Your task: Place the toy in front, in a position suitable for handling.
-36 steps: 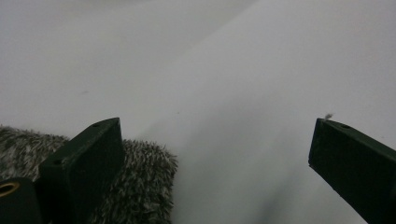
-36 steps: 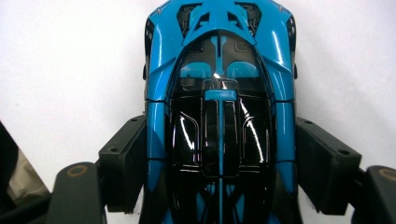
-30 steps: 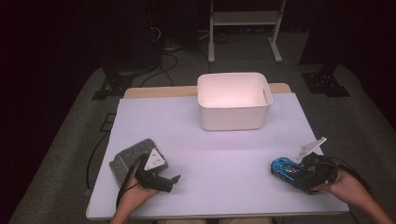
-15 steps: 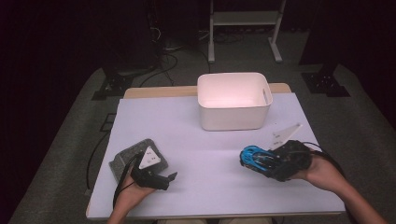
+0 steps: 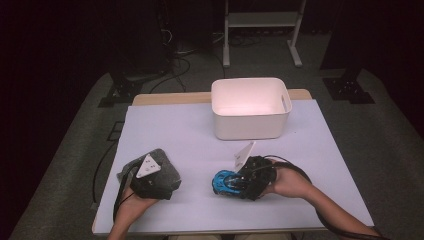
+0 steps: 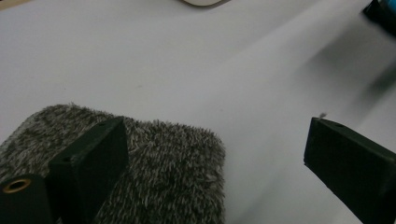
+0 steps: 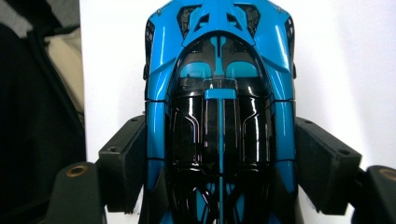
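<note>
The blue toy car [image 5: 226, 183] lies on the table [image 5: 190, 135] in front of the white bin [image 5: 251, 107], on the person's side of it, clamped across its flanks by the right gripper [image 5: 239, 183]; its glossy hard shell looks rigid, light and likely slippery, so the mid-body hold between the wheels seems soundest. The grey fuzzy cloth [image 6: 154, 172], well left of the bin, looks soft and limp (best pinched at an edge). The left gripper [image 6: 215, 158] stands over it, jaws spread and holding nothing, having just begun closing.

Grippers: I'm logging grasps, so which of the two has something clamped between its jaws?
The right gripper: its jaws press the sides of the blue toy car. The left gripper stands open over the grey furry cloth.
</note>
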Available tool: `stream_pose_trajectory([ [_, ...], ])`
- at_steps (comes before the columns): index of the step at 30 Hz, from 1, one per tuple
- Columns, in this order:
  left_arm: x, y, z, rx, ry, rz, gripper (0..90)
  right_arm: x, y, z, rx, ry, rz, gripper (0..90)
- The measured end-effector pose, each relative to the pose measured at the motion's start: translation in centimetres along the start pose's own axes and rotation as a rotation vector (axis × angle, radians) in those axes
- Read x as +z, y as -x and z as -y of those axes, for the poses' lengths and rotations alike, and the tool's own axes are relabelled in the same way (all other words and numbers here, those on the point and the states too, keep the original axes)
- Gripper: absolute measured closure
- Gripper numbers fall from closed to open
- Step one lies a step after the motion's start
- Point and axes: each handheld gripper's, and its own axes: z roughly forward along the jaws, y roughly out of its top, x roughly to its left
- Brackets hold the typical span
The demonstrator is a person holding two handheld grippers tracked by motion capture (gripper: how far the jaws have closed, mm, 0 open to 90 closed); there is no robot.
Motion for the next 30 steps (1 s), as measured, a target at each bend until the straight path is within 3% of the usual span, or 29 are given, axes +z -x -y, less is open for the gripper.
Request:
stream_pose_trajectory([
  [2,0.0,0.0,0.0,0.000,-0.007,0.001,8.5,1.6,0.1,0.0,-0.012,-0.017,-0.037,25.2],
  [3,0.0,0.0,0.0,-0.001,-0.013,0.007,8.5,1.6,0.1,0.0,-0.012,-0.017,-0.037,25.2],
  [4,0.0,-0.1,0.1,0.008,-0.026,0.013,12.7,3.1,0.2,0.4,-0.014,-0.042,-0.053,25.2],
  [6,0.2,-0.1,0.2,0.010,-0.036,0.015,12.7,4.4,0.1,0.9,-0.046,-0.076,-0.050,25.1],
  [9,0.5,0.0,0.3,0.009,-0.049,0.022,12.6,4.5,0.0,1.3,-0.091,-0.066,-0.038,25.0],
  [11,0.5,0.0,0.3,0.011,-0.052,0.023,12.6,4.4,-0.1,1.4,-0.096,-0.062,-0.036,25.0],
  [16,0.7,0.1,0.3,0.015,-0.066,0.021,12.7,4.2,0.0,2.1,-0.076,-0.008,-0.033,24.4],
  [17,0.8,0.1,0.3,0.017,-0.076,0.017,12.7,3.6,-0.1,2.7,-0.075,0.059,-0.037,22.8],
  [22,0.6,-0.2,0.4,0.009,-0.072,-0.011,14.3,1.2,-0.5,5.2,0.014,0.189,0.012,20.3],
  [25,0.4,-0.5,0.3,-0.013,-0.051,-0.021,19.1,1.0,-0.6,7.3,0.081,0.264,0.006,18.4],
  [27,0.4,-0.5,0.4,-0.003,-0.065,-0.025,23.0,1.0,-0.8,8.3,0.098,0.328,0.009,19.3],
  [30,0.6,-0.5,0.5,0.005,-0.087,-0.020,26.3,0.8,-0.8,8.4,0.091,0.319,0.025,19.9],
])
